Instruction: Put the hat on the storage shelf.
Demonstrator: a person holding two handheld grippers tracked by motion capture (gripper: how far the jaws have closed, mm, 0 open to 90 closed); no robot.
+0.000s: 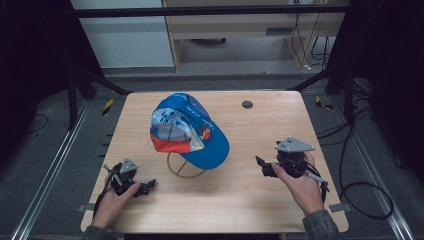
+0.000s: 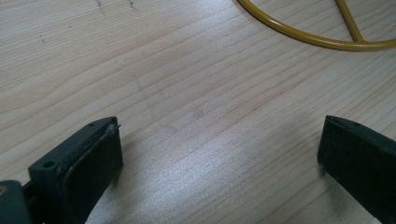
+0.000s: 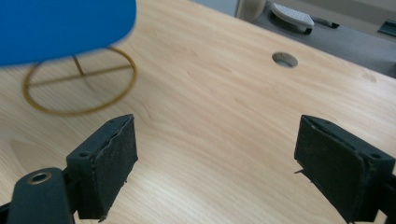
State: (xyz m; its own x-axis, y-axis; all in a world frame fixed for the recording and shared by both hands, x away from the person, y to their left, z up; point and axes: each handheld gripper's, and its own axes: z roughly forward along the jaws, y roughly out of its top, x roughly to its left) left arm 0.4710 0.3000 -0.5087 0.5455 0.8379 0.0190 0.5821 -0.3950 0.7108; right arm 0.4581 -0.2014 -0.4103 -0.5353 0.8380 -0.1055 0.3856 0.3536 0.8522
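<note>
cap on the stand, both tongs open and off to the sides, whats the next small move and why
Probably bring the right tongs in toward the cap and its near rim. Both tongs, left too, are open and empty on the table, while the cap sits on the yellow wire stand, untouched.

Cap (image 1: pixel 192 131): bright blue, light grey printed panel, red band on the front edge, small orange patch. Stand (image 1: pixel 185 167) under it: yellow wire ring. Bench (image 1: pixel 250 195): pale wood grain. Fingers (image 3: pixel 105 163): black pads.
</note>
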